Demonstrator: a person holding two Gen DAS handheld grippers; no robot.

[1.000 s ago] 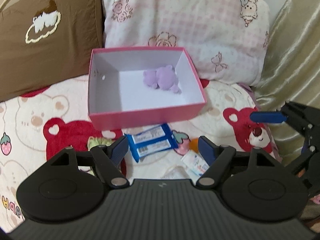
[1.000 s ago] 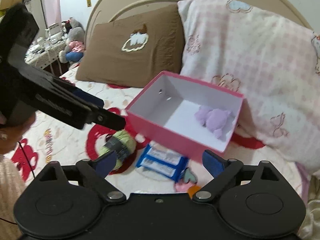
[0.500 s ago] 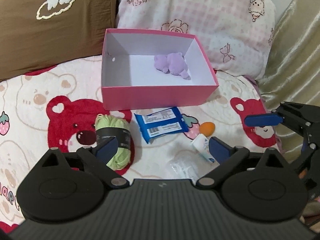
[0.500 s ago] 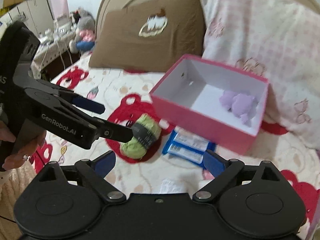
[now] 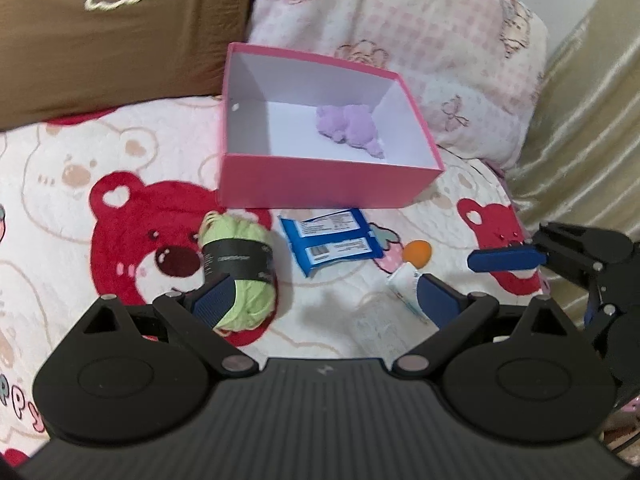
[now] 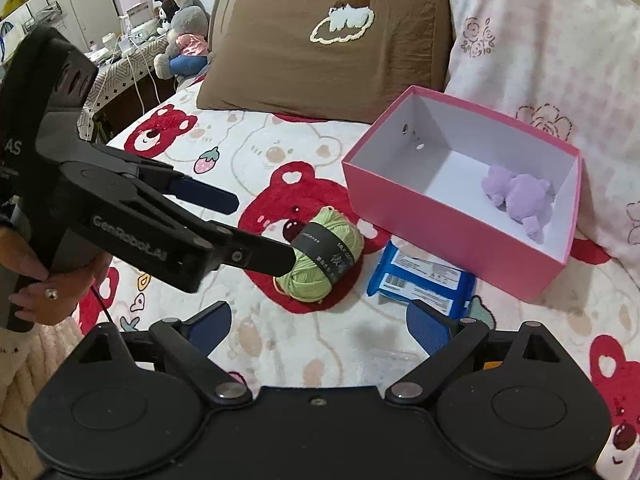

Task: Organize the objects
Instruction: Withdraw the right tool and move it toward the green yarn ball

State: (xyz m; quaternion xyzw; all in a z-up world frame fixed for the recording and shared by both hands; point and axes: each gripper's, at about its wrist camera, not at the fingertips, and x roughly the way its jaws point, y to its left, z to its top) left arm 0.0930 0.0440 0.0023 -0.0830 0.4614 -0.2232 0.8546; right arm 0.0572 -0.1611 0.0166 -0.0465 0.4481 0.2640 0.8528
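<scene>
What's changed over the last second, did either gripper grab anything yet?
Nothing grabbed. Both grippers pulled back from the pink cardboard box, bringing the green yarn ball with its black band into view. The left gripper has just been opening its jaws; they stand wide with nothing pressed between them. The right gripper is open and empty. The lilac plush toy in the box, blue snack packet and orange-capped tube stayed put.

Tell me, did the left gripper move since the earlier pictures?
Yes. In the right wrist view the left gripper has come down toward the green yarn ball, measured against the pink box, its fingers having just been opening, nothing between them.
</scene>
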